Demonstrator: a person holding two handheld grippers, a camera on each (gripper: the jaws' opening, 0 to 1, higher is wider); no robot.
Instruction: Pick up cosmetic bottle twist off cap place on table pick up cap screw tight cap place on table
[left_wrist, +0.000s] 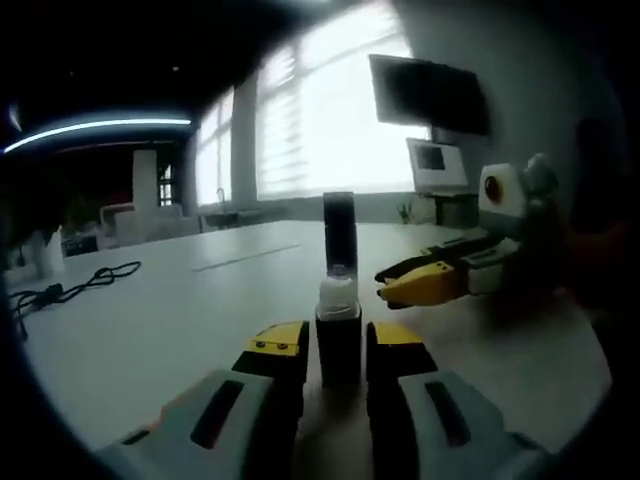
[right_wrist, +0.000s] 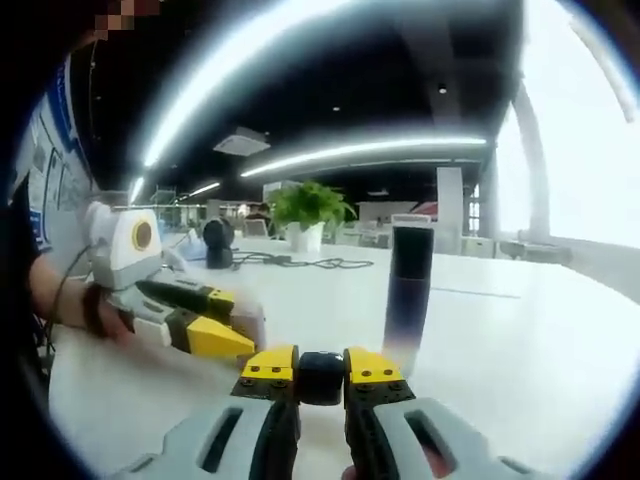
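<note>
Left gripper clamps bottle upright; right gripper pinches cap.

No readable writing anywhere right now. The tall dark cylindrical cosmetic bottle shows a plain, unmarked side, and the small lit wall screen is too blurred to make out.

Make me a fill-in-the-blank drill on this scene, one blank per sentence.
1. The left gripper clamps a dark bottle whose bare neck is ____ in colour.
2. Behind it, a tall dark cylinder stands ____ on the table.
3. The right gripper is ____ on a small dark piece.
4. In the right gripper view, a potted ____ with green leaves sits far back.

Missing words: white; upright; shut; plant
</note>
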